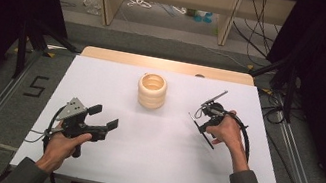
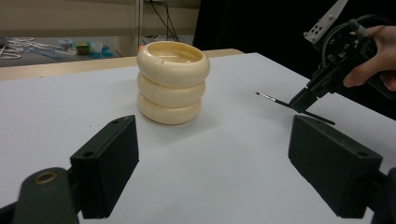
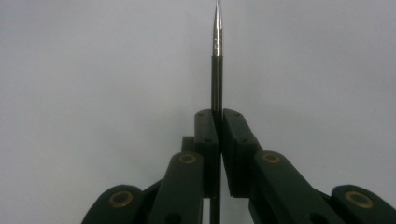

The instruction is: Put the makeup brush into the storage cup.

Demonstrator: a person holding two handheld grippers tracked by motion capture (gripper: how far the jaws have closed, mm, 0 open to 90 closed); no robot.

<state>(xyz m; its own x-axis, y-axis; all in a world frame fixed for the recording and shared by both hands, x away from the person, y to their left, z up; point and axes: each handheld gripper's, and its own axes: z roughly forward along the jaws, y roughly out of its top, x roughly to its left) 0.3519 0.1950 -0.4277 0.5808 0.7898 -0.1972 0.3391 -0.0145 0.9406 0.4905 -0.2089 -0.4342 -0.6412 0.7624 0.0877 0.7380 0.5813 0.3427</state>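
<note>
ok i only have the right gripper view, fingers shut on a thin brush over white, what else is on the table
observer: one cream ringed holder, upright, mid table toward the far edge.
operator: where's it from my brush
observer: seen from the left gripper view, the brush is to the holder's right and apart from it, metal tip turned toward the holder's side.
operator: and the left gripper
observer: the left gripper is open at the near left of the table, fingers wide apart with nothing between them, facing the holder.
</note>
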